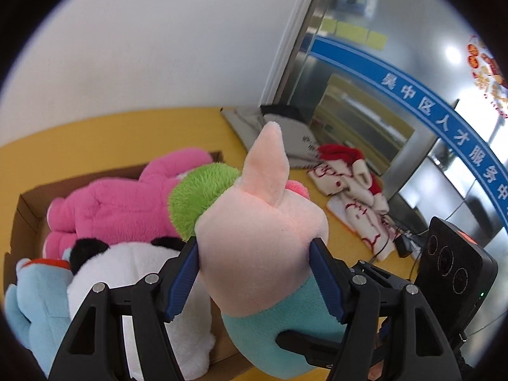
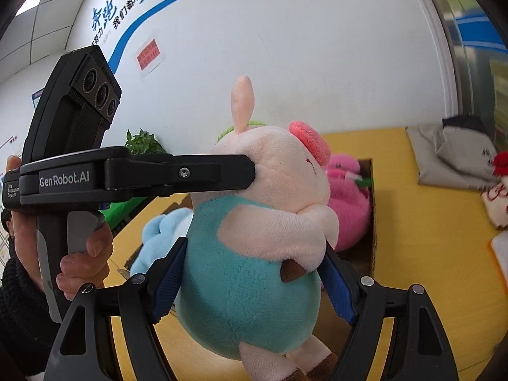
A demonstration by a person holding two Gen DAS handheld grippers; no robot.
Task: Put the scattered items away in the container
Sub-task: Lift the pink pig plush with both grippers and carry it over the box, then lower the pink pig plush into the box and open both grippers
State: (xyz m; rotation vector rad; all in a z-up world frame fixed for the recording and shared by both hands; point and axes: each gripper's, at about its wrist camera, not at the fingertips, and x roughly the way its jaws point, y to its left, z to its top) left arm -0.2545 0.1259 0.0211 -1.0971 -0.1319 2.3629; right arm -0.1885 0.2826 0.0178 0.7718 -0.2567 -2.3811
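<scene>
A pig plush (image 1: pixel 260 238) with a pale pink head and a teal body hangs in the air between both grippers. My left gripper (image 1: pixel 254 254) is shut on its head, the blue pads pressing into both sides. My right gripper (image 2: pixel 254 254) is shut on the teal belly of the pig plush (image 2: pixel 254 279). In the right wrist view one left finger (image 2: pixel 190 171) presses the head from the side. Below and behind the pig lies an open cardboard box (image 1: pixel 25 209) holding a pink plush (image 1: pixel 120 203), a green fuzzy toy (image 1: pixel 197 197), a panda (image 1: pixel 127 270) and a blue plush (image 1: pixel 35 301).
The box sits on a yellow surface (image 1: pixel 95 127). A red and white cloth item (image 1: pixel 352 190) and a grey bag (image 1: pixel 285 133) lie to the right by a glass door. A hand (image 2: pixel 79 254) grips the left tool. A white wall stands behind.
</scene>
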